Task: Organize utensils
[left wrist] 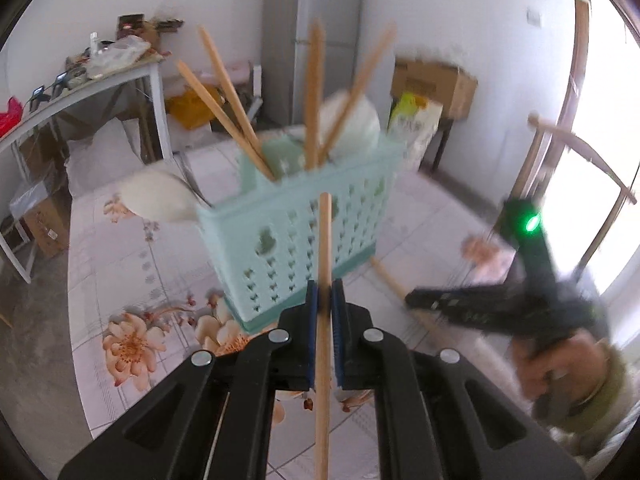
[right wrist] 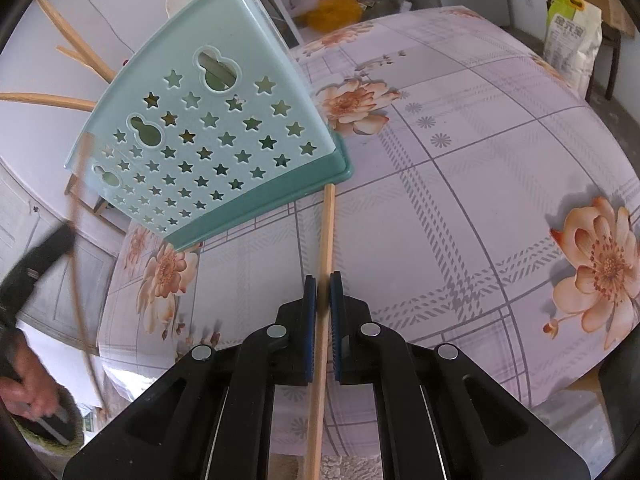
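A thin wooden chopstick (left wrist: 325, 248) is being pinched in each gripper, left gripper (left wrist: 325, 300) and right gripper (right wrist: 322, 300), both narrowly clamped; each is best steered upright into the pale green star-perforated plastic holder (left wrist: 296, 232) near the floral table's (right wrist: 480, 200) edge.

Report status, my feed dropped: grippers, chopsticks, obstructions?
Left gripper shut on chopstick. Right gripper shut on second chopstick. Basket ahead, nothing blocking.
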{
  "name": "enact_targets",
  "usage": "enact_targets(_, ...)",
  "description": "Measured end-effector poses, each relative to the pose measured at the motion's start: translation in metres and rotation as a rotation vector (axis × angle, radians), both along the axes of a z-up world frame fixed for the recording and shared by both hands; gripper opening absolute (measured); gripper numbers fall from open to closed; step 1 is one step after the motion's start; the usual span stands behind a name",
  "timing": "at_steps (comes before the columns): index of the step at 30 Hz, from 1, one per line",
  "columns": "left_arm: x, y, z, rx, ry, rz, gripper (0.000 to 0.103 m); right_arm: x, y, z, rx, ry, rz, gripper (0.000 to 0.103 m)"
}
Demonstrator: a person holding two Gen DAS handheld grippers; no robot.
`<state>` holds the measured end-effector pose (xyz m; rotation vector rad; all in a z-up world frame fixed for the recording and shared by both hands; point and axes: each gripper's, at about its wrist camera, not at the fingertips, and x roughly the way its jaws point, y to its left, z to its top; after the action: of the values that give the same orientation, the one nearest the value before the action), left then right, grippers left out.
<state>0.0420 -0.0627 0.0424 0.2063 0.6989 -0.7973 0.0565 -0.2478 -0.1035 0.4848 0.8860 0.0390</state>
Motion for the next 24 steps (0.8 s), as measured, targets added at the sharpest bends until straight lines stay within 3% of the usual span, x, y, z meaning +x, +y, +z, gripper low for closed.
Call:
enact_targets(12, -0.004, 0.053, 0.083, -0.272, -0.130, 0.081, 0.006, -0.001, 0.001, 0.002, -0.004, 0.002, -0.001, 0.005)
enact_targets(20, 0.004, 0.083, 0.133, -0.505, -0.264, 0.191, 0.006, -0.002, 0.002, 0.002, -0.011, 0.003, -0.001, 0.005)
enact_targets(24, 0.020, 0.091, 0.151, -0.664, -0.299, 0.275, 0.006, -0.003, 0.003, 0.003, -0.017, 0.004, -0.004, 0.005)
